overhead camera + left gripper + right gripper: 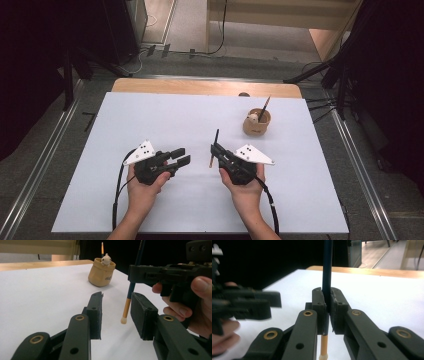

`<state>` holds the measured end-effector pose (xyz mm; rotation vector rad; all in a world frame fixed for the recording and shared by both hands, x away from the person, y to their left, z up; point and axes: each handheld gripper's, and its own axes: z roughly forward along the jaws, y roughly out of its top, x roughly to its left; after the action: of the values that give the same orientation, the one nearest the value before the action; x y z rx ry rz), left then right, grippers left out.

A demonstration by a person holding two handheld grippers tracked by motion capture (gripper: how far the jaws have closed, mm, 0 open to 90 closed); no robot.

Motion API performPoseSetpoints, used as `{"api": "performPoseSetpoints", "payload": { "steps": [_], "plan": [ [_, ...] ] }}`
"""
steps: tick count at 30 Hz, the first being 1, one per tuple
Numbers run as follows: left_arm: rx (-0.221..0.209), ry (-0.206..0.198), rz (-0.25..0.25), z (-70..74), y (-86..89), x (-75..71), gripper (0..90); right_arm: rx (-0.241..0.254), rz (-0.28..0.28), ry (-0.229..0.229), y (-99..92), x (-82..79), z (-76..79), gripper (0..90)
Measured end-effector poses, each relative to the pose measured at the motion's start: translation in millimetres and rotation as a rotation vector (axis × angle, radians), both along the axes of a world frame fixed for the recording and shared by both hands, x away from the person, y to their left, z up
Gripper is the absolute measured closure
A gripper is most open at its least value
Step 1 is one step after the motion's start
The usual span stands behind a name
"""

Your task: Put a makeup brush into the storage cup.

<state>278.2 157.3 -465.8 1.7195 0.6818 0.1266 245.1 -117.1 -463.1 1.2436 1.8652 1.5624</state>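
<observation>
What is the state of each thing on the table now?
Left tongs: open, holding nothing.
Right tongs: shut on the pencil.
Pencil: held upright, off the table.
Cup: standing upright, with another pencil and a small figure inside.

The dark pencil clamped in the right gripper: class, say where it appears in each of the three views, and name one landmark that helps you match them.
High view: the pencil stands near the table's middle, left of the right gripper.
Left gripper view: right of centre, tan tip hanging down.
Right gripper view: upright at centre, pinched between the jaws.
Shared landmark: the white table cover; the tan holder shows in the high and left gripper views.
</observation>
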Motion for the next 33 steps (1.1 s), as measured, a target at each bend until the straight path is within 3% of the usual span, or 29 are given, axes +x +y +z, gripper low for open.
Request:
{"api": "performPoseSetpoints", "payload": {
  "steps": [3, 9, 17, 20, 21, 22, 23, 26, 33],
  "plan": [
    [0.025, -0.008, 0.006, 3.1, 1.2, -0.4, 61.8, -0.076, -0.001, -0.03, 4.8, -2.1, 0.1, 84.9],
    [0.064, -0.018, 0.009, 8.8, 0.8, -1.4, 61.5, -0.274, -0.003, -0.115, 16.2, -6.4, -0.6, 84.9],
    [0.1, -0.01, 0.002, 16.2, -0.3, -1.0, 62.0, -0.414, 0.017, -0.144, 27.3, -9.1, -5.3, 84.9],
    [0.116, 0.01, 0.0, 18.8, -1.5, -0.7, 63.1, -0.473, 0.027, -0.165, 32.7, -10.5, -7.1, 84.9],
    [0.128, 0.019, -0.005, 20.3, -2.5, -1.1, 64.0, -0.489, 0.033, -0.172, 34.0, -11.0, -7.4, 84.9],
    [0.141, 0.026, -0.018, 22.1, -4.6, -1.4, 64.6, -0.547, 0.058, -0.196, 38.3, -11.9, -8.2, 84.9],
    [0.15, 0.03, -0.026, 23.3, -5.9, -1.7, 64.6, -0.547, 0.058, -0.196, 38.3, -11.9, -8.2, 84.9],
    [0.192, 0.043, -0.043, 27.6, -8.5, -2.1, 64.1, -0.615, 0.094, -0.222, 42.7, -12.5, -10.0, 84.9],
    [0.204, 0.076, -0.052, 29.2, -5.5, 0.2, 64.0, -0.729, 0.145, -0.241, 50.4, -12.8, -17.0, 84.9]
  ]
}}
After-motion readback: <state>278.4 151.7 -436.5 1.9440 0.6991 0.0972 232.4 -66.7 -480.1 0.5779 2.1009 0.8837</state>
